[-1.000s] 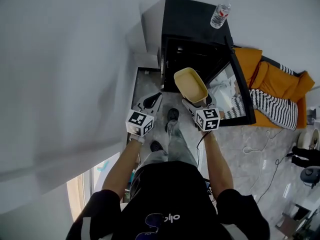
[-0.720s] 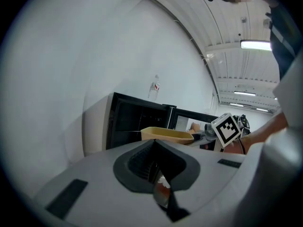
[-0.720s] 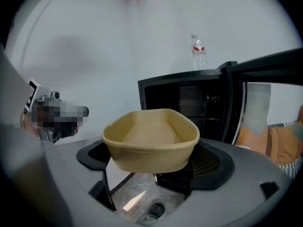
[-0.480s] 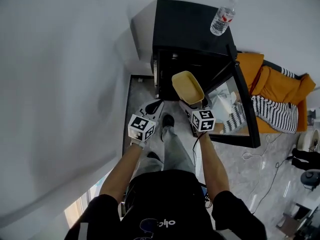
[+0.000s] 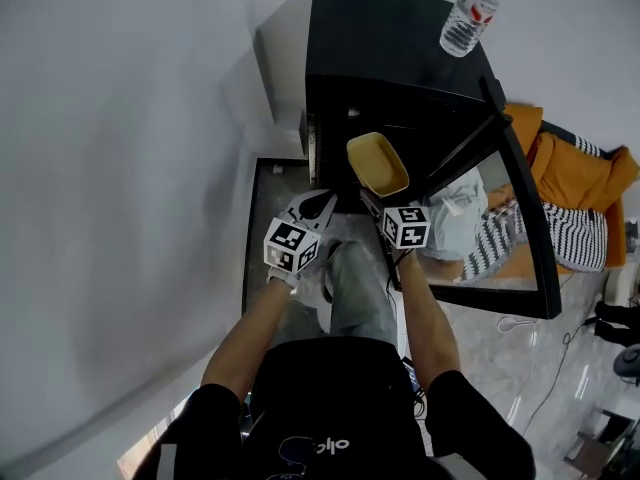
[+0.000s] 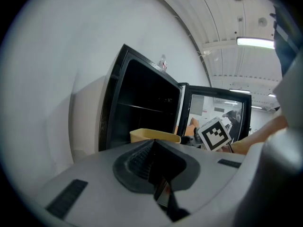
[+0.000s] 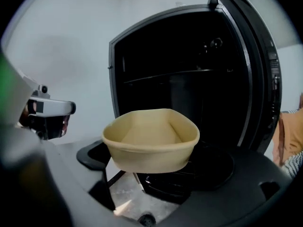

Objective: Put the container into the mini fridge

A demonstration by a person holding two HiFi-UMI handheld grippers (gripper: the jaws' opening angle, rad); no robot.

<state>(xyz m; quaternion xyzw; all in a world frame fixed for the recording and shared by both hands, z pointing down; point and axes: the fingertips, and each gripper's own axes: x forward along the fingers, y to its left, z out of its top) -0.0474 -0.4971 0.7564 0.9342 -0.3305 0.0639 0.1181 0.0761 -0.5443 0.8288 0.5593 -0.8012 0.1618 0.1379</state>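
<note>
The black mini fridge (image 5: 400, 53) stands against the white wall with its glass door (image 5: 505, 218) swung open to the right. A pale yellow container (image 5: 378, 163) hangs level in front of the open compartment, and my right gripper (image 5: 372, 201) is shut on its near rim. In the right gripper view the container (image 7: 151, 138) sits just before the dark interior and its shelf (image 7: 180, 74). My left gripper (image 5: 316, 206) is beside it on the left, shut and holding nothing. In the left gripper view the container (image 6: 154, 135) shows past the meeting pads.
A water bottle (image 5: 470, 18) lies on top of the fridge. An orange seat (image 5: 585, 178) with a striped cloth (image 5: 500, 233) is behind the door at the right. Cables (image 5: 525, 323) lie on the floor. The person's leg (image 5: 355, 288) is below the grippers.
Both grippers and the person have moved closer to the fridge. The container has gone from in front of the door to the mouth of the open compartment.
</note>
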